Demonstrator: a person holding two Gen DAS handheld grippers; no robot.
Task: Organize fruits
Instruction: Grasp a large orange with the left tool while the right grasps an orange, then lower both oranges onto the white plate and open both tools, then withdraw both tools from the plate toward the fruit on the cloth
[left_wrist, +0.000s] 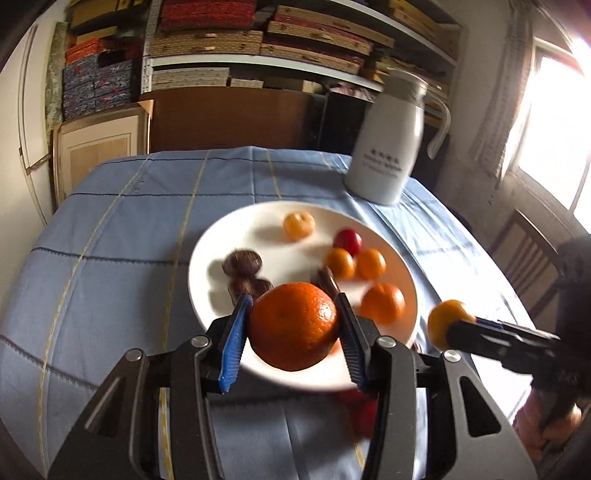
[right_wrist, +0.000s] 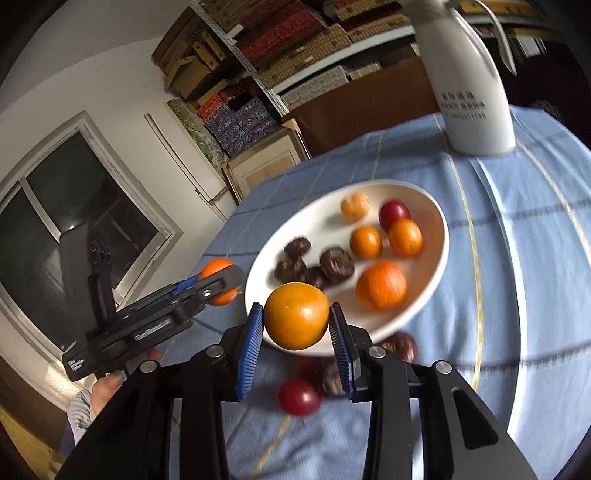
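Observation:
My left gripper is shut on a large orange and holds it above the near rim of the white plate. My right gripper is shut on a yellow-orange fruit above the plate's near edge. It also shows in the left wrist view, right of the plate. The plate holds several small oranges, a red fruit and dark brown fruits. A red fruit and dark fruits lie on the cloth beside the plate.
A white thermos jug stands on the blue checked tablecloth behind the plate, at the far right. Shelves of stacked boxes fill the back wall. A bright window is at the right.

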